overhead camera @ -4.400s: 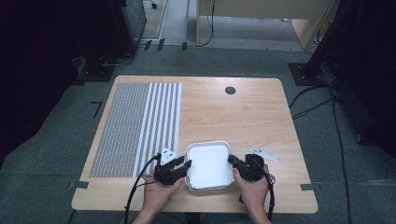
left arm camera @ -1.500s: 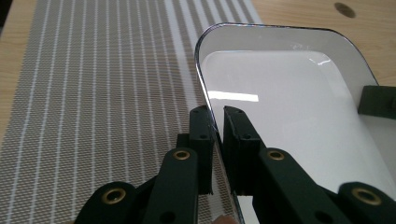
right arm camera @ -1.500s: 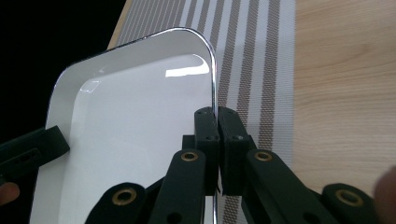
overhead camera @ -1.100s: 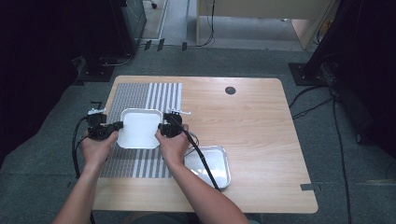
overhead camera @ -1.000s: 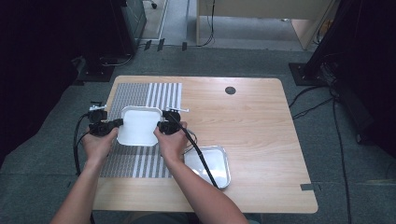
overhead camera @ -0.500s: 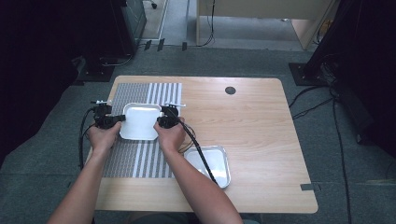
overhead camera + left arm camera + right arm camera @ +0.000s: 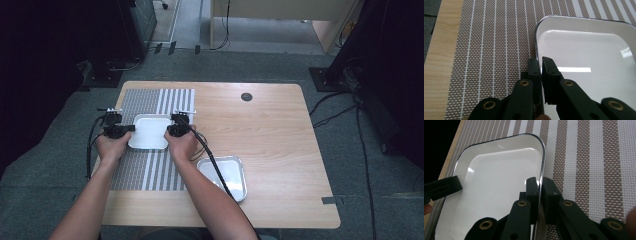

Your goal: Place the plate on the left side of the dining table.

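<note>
A white rectangular tray (image 7: 150,132) lies on the striped placemat (image 7: 150,170) at the left of the table. My left gripper (image 7: 131,128) pinches its left rim, and my right gripper (image 7: 170,131) pinches its right rim. In the left gripper view the jaws (image 7: 540,60) straddle the tray's (image 7: 586,62) thin edge. The right gripper's jaws (image 7: 540,180) do the same on the tray's (image 7: 499,182) opposite rim, with the left gripper (image 7: 441,188) across from them. Both pairs of jaws have just been easing open slightly, the rim still between them.
A shiny metal tray (image 7: 232,177) sits on bare wood near the front, right of my right forearm, with the gripper cable running across it. A round black grommet (image 7: 246,97) marks the far side of the table. Dark cabinets and cables surround the table.
The white tray, first lifted off the metal tray at the front, now sits on the placemat. Over the last second both hands carried it slightly farther away and lower.
</note>
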